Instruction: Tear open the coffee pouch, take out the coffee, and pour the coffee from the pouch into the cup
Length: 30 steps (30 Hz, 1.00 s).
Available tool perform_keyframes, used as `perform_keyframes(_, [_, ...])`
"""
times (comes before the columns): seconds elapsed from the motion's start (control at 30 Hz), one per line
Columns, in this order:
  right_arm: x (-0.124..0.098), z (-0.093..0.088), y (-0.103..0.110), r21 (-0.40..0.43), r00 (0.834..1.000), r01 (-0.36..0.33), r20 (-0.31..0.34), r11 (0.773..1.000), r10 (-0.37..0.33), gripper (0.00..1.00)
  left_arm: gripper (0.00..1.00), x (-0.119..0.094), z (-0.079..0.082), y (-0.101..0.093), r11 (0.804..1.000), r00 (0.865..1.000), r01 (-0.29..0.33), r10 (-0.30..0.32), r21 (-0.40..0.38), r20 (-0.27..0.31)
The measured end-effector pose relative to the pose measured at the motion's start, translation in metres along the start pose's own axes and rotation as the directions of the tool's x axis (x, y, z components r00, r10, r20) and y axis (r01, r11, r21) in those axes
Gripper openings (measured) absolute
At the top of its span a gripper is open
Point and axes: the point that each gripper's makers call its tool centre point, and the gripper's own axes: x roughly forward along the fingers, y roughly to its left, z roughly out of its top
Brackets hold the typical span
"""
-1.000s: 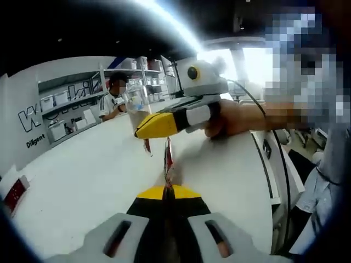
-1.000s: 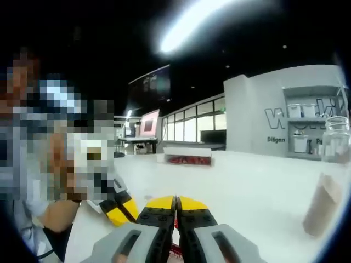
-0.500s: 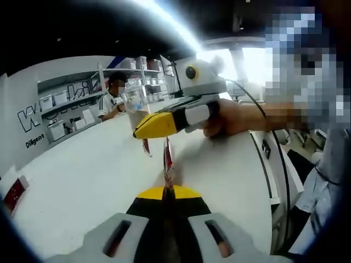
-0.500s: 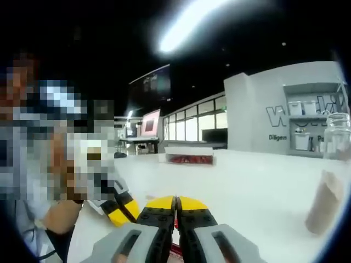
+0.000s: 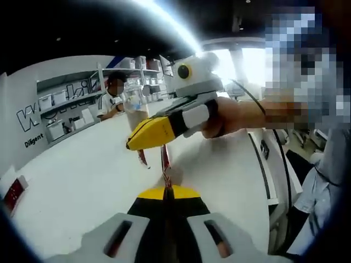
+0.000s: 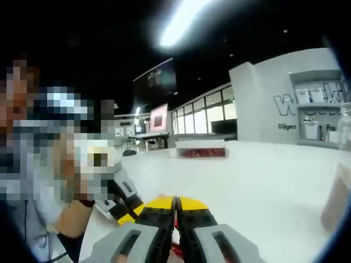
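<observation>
Red foil coffee pouch [image 5: 164,164] hangs edge-on over the white table [image 5: 82,175], pinched from below by the left gripper [image 5: 165,193], jaws clenched on it. Yellow-tipped right gripper [image 5: 149,134] bites its top edge too, jaws closed. Tan paper cup [image 6: 337,198] stands well apart on the table.

The right tongs [image 6: 175,211] are closed on a red pouch [image 6: 176,251], seemingly. The left tongs [image 6: 130,215] sit beside them, above a white table [image 6: 247,181].
</observation>
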Motion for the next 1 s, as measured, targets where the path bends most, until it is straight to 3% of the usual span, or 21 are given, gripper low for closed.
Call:
perform_keyframes(0.23, [0.006, 0.009, -0.006, 0.034, 1.0, 0.001, -0.006, 0.999, -0.001, 0.03, 0.05, 0.0, 0.0, -0.002, 1.0, 1.0, -0.004, 0.004, 0.025, -0.002])
perform_keyframes(0.53, [0.021, 0.015, -0.006, 0.02, 0.998, -0.004, -0.065, 1.0, 0.005, 0.03, 0.05, 0.001, -0.001, -0.005, 0.999, 1.0, -0.004, 0.004, 0.046, -0.002])
perform_keyframes(0.7, [0.034, 0.026, 0.0, 0.009, 0.997, -0.034, -0.068, 0.999, 0.035, 0.03, 0.05, 0.001, -0.001, -0.007, 0.999, 1.0, 0.0, 0.0, 0.049, -0.001])
perform_keyframes(1.0, [0.054, 0.03, 0.014, 0.001, 0.992, -0.072, -0.106, 0.997, 0.072, 0.04, 0.05, 0.0, -0.002, -0.008, 1.0, 1.0, -0.004, 0.004, 0.03, -0.004])
